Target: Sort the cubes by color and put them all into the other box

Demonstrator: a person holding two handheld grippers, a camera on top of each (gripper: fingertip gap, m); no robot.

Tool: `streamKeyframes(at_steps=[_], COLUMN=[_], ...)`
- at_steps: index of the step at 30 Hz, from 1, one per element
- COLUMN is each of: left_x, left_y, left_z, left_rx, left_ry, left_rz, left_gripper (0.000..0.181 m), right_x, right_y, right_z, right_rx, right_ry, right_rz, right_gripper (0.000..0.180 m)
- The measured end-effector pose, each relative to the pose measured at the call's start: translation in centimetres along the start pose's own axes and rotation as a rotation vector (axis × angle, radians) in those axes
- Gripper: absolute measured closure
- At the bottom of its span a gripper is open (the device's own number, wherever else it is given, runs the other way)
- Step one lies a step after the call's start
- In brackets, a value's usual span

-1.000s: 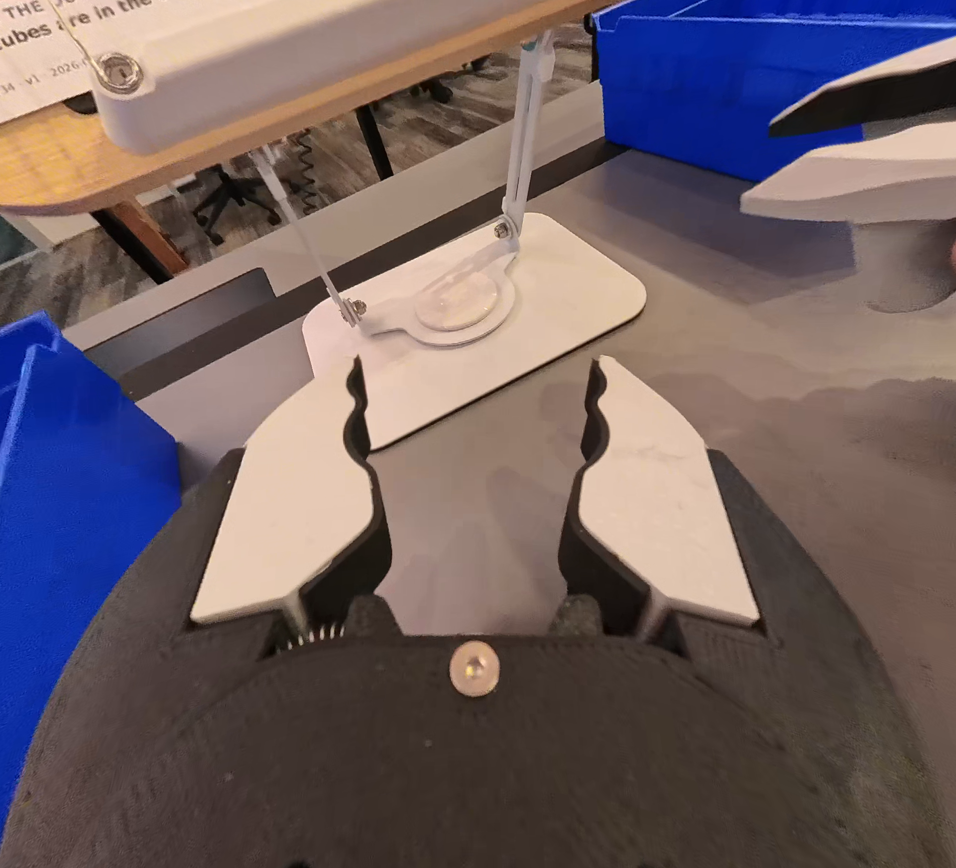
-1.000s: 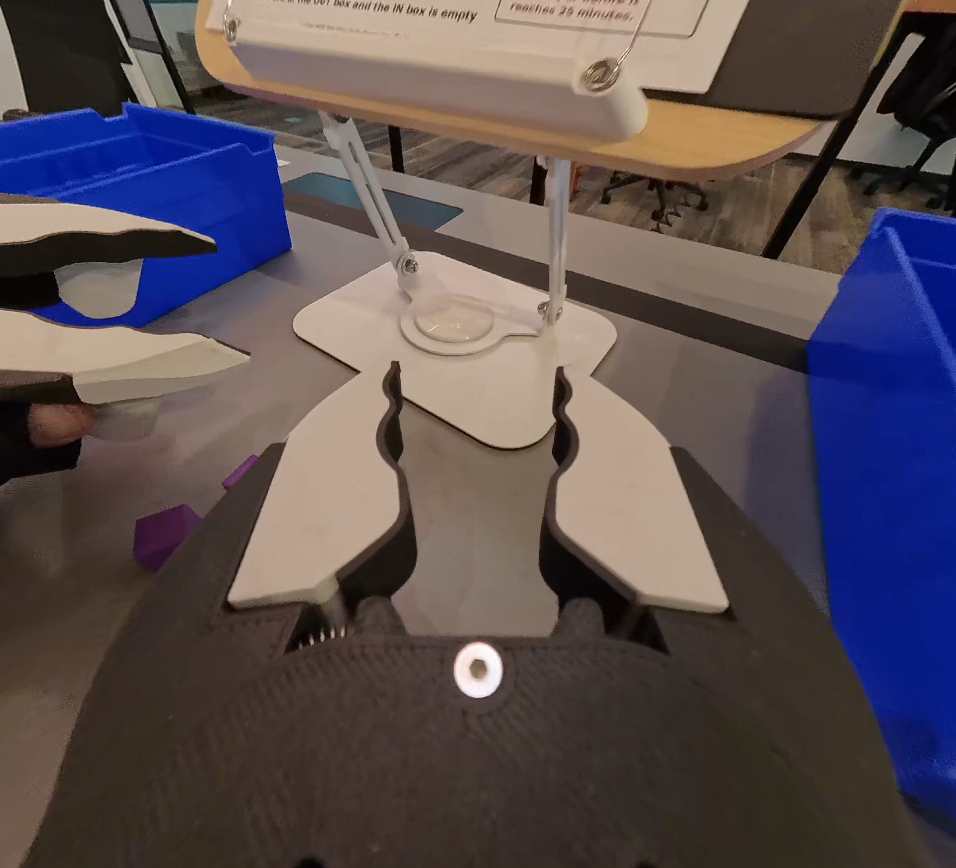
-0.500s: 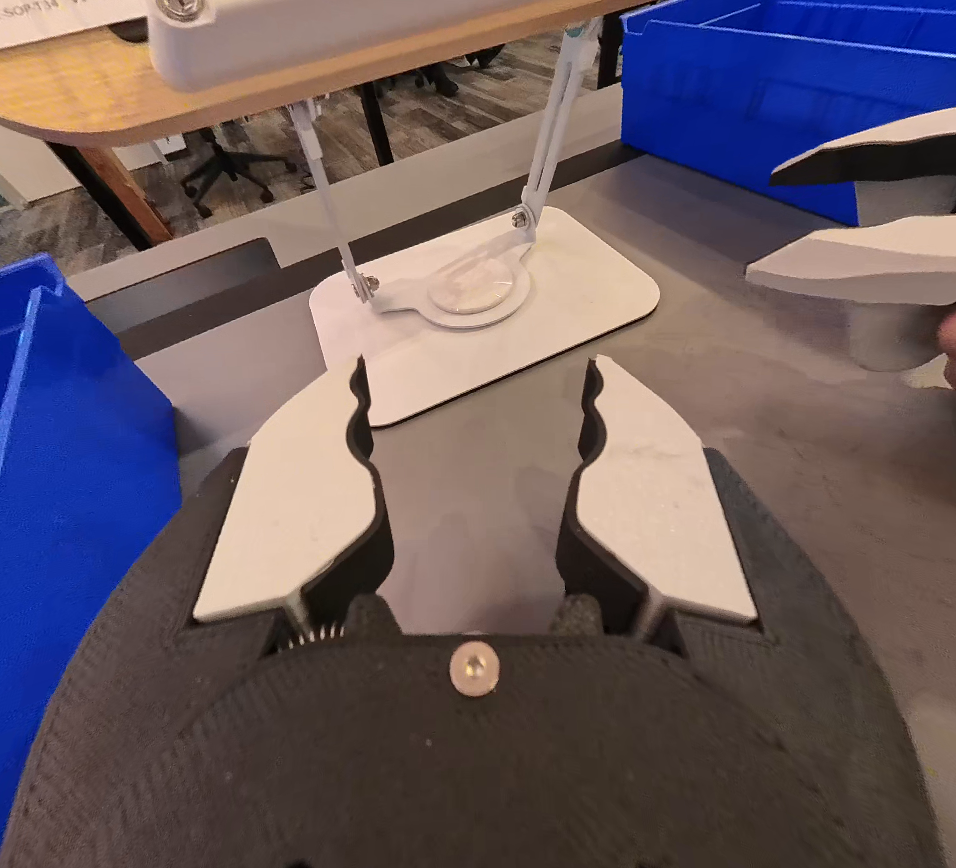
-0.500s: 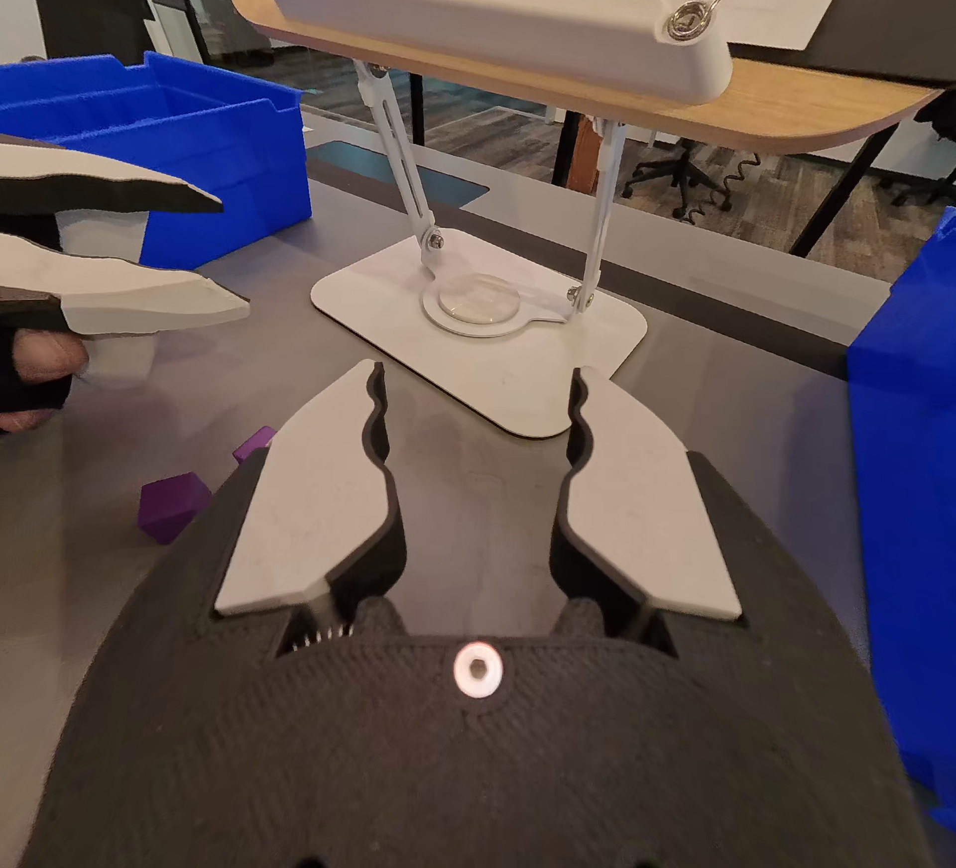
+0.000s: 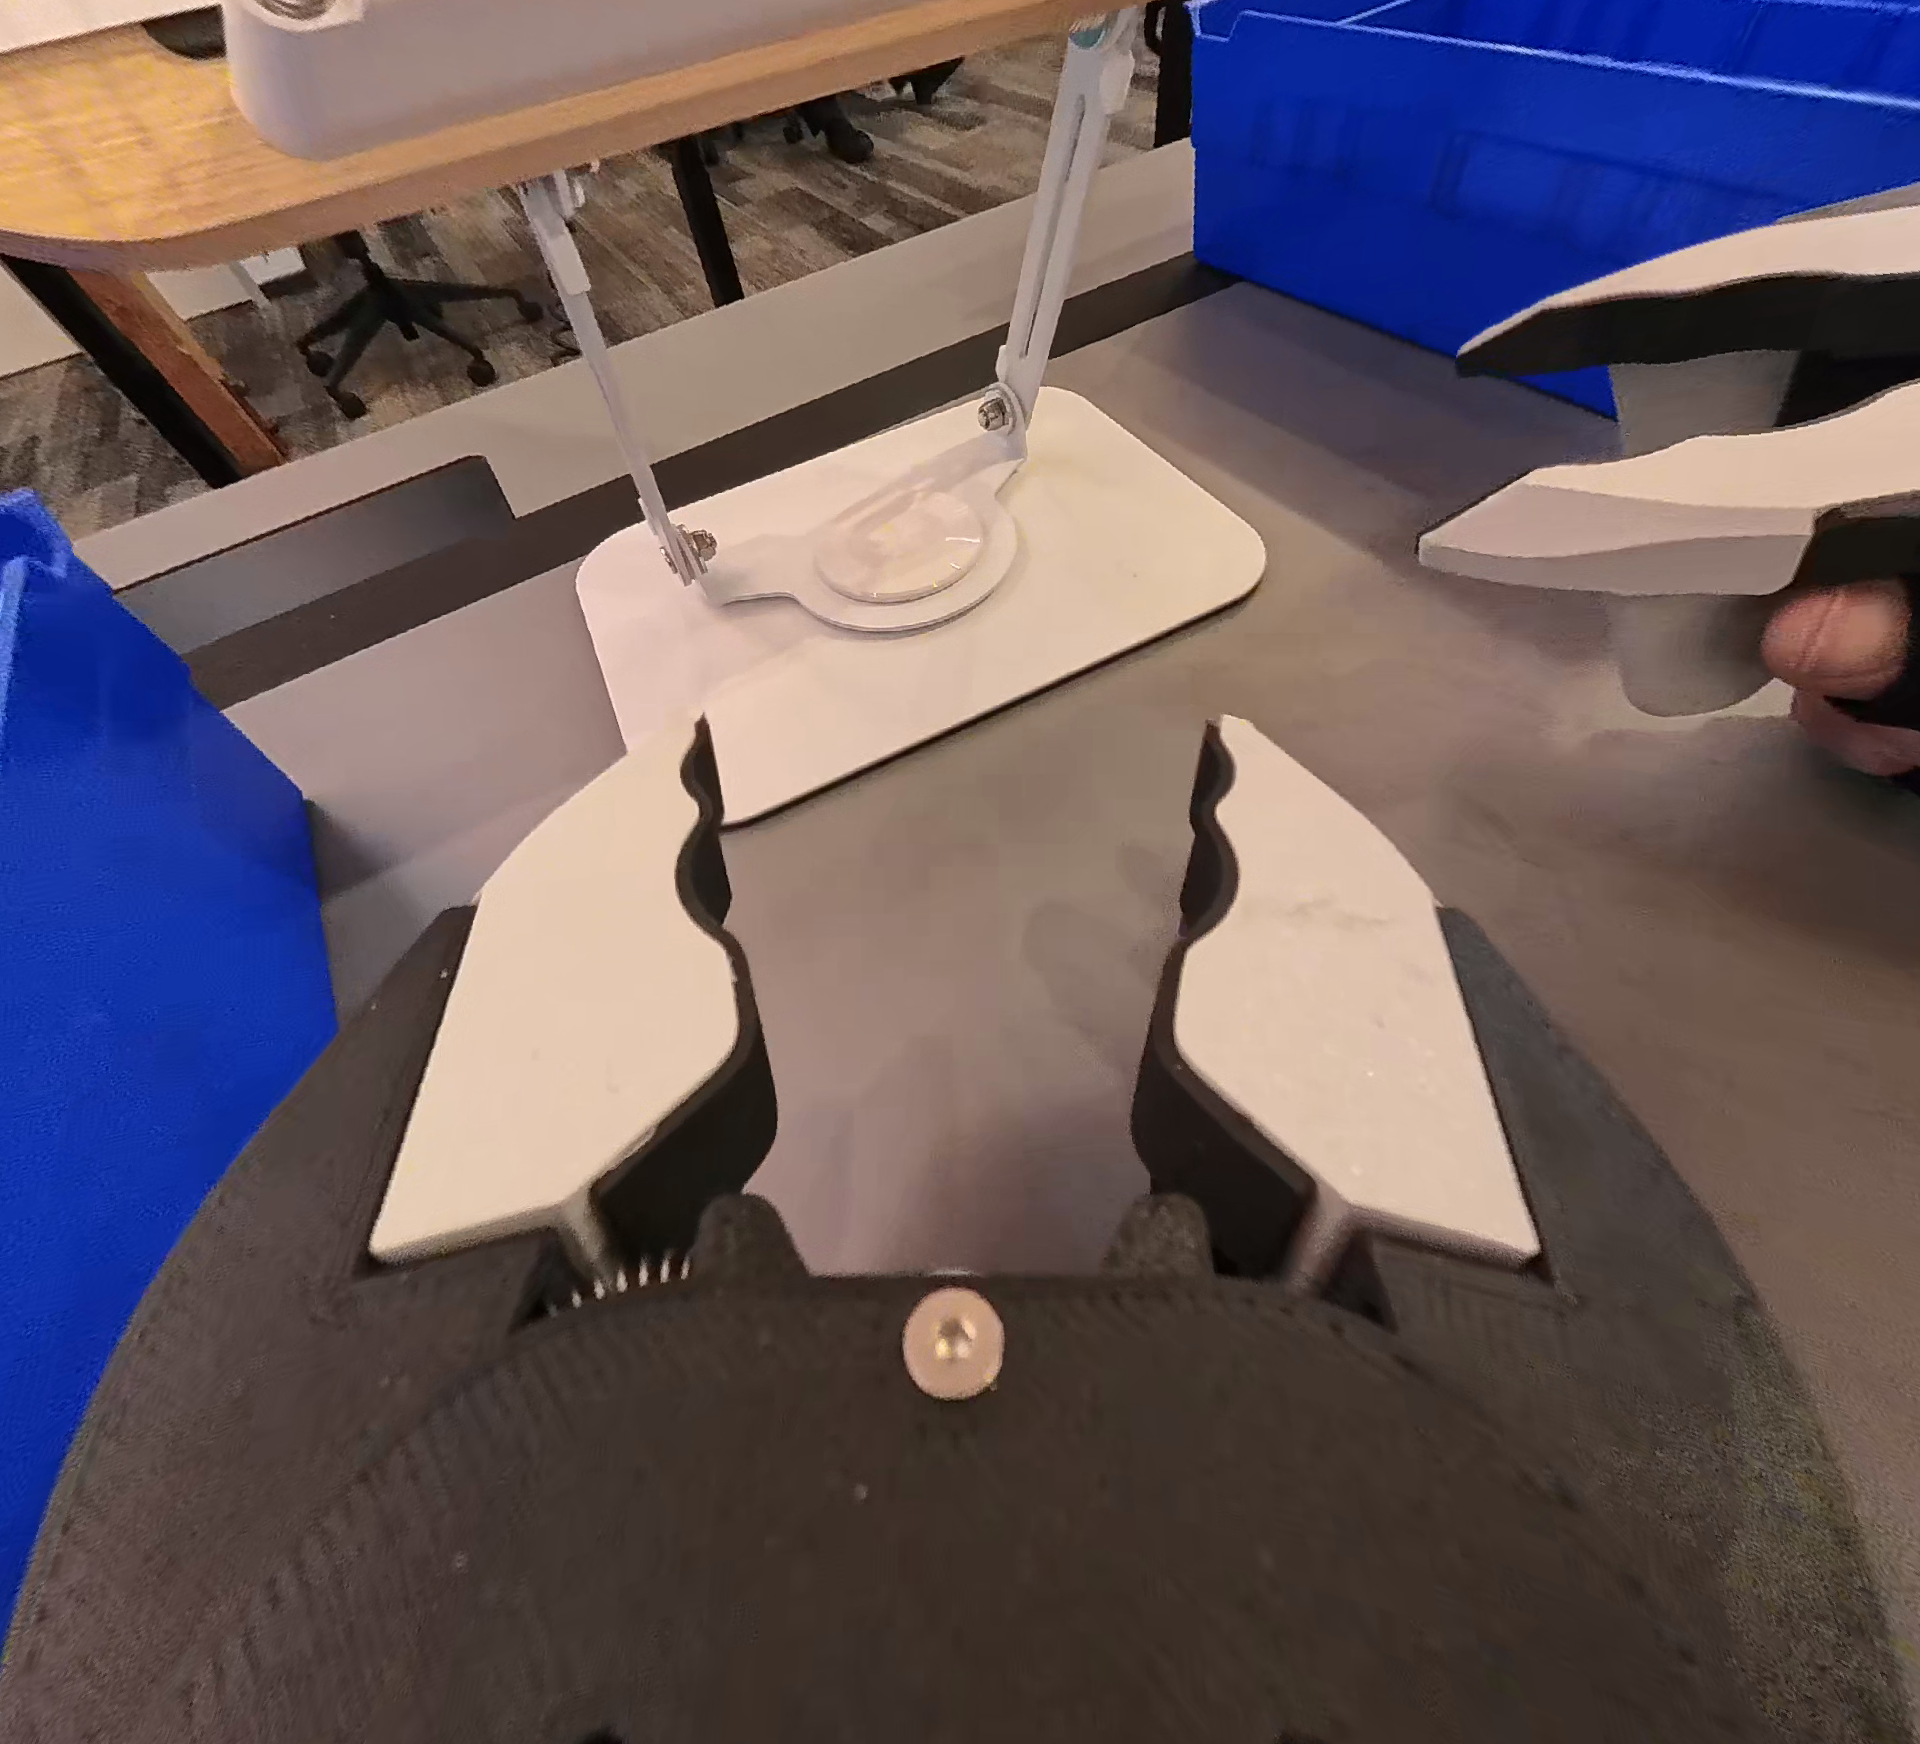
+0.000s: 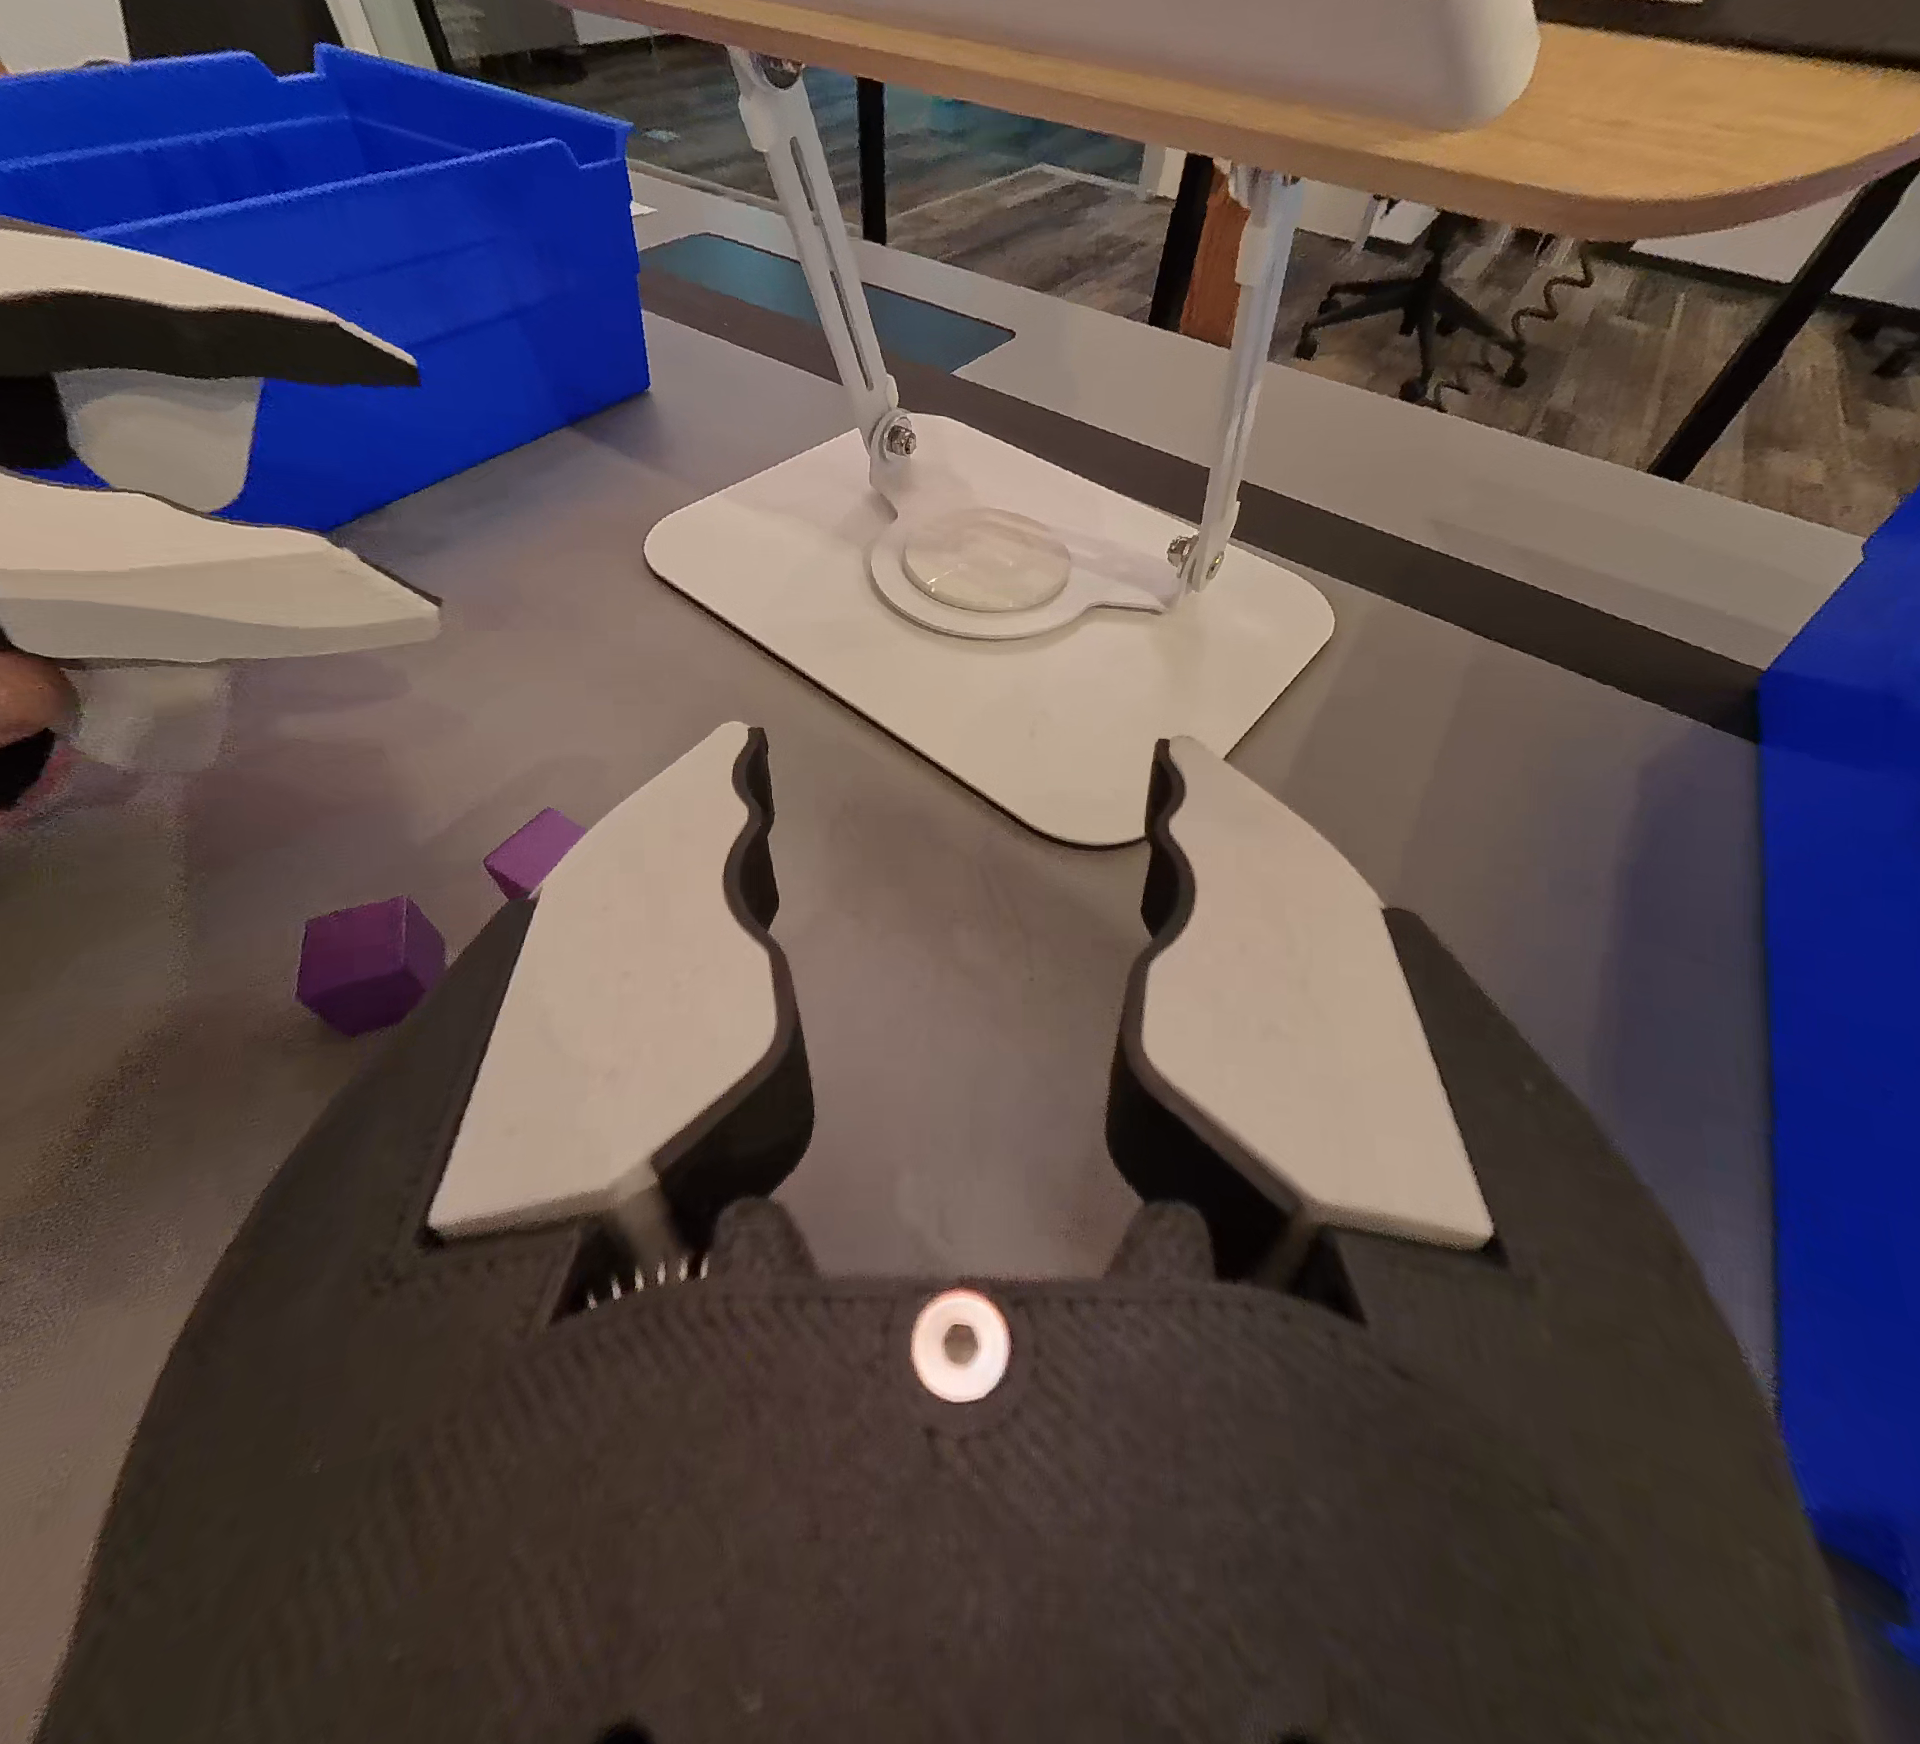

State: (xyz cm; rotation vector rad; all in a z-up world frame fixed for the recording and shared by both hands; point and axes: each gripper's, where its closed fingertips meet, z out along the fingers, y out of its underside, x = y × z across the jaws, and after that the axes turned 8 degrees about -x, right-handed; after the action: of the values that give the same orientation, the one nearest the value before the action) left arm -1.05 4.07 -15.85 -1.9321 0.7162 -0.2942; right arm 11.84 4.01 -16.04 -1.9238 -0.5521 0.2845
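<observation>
1. Two purple cubes lie loose on the grey table (image 6: pixel 935 967), seen only in my right wrist view: the near cube (image 6: pixel 369 965) sits low and left of my right gripper (image 6: pixel 951 837), and the far cube (image 6: pixel 532 851) is just beside that gripper's left finger, partly hidden behind it.
2. The move turns on this: both cubes lie left of my right gripper and slightly nearer than its tips, so I judge it must swing left and dip to take one.
3. A cube has no long axis, so any pair of flat faces should do.
4. My right gripper is spread wide with nothing between its fingers.
5. My left gripper (image 5: pixel 951 821) is just as wide apart and empty; its own view shows no cube.
6. From the right view the left gripper hangs to the left, above the table, beyond the cubes. I cannot tell which gripper is nearer to them.
7. The left bin (image 6: pixel 343 260) stands far left; the right bin (image 6: pixel 1839 863) rises at the right edge. I see no cubes in either, though much of each interior is hidden.
8. A white stand (image 6: pixel 997 655) holding a board sits far centre between the bins.
</observation>
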Motion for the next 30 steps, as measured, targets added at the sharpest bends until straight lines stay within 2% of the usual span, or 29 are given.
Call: streamKeyframes(at_steps=[6, 13, 30], left_x=[1.1, 4.8, 4.3], left_y=[0.4, 3.6, 3.6], left_z=[-1.5, -0.8, -0.3], left_rx=[-0.024, -0.183, -0.156], left_ry=[0.042, 0.118, 0.102], left_rz=[-0.009, 0.078, 0.058], left_gripper=[0.089, 0.085, 0.096], right_x=[0.7, 0.7, -0.3], right_y=[0.6, 0.9, 1.1], right_z=[-0.8, -0.9, -0.5], right_rx=[-0.027, -0.042, -0.07], right_ry=[-0.022, -0.051, -0.041], right_rz=[0.004, 0.011, -0.068], right_gripper=[0.111, 0.114, 0.114])
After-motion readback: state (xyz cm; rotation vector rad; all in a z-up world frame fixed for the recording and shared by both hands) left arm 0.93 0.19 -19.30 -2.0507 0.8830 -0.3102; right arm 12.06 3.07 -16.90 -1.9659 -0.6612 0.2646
